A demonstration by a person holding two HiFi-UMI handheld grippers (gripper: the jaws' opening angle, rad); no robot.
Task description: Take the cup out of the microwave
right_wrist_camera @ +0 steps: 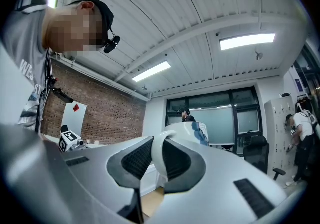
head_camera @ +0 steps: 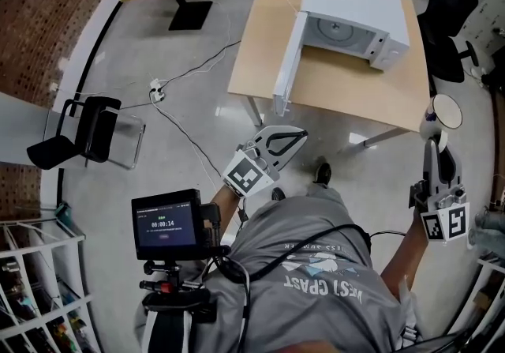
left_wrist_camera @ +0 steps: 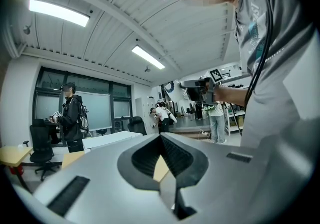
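My right gripper (head_camera: 433,135) clamps the cup (head_camera: 447,110), already well clear of the open microwave (head_camera: 355,8); my left gripper (head_camera: 301,136) is closed and empty; I should hold the cup upright, grip unchanged.

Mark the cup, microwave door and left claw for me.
cup (head_camera: 447,111): head view, its round open mouth.
microwave door (head_camera: 287,59): head view, middle of the open panel.
left claw (head_camera: 303,136): head view, midway between its fingertips.
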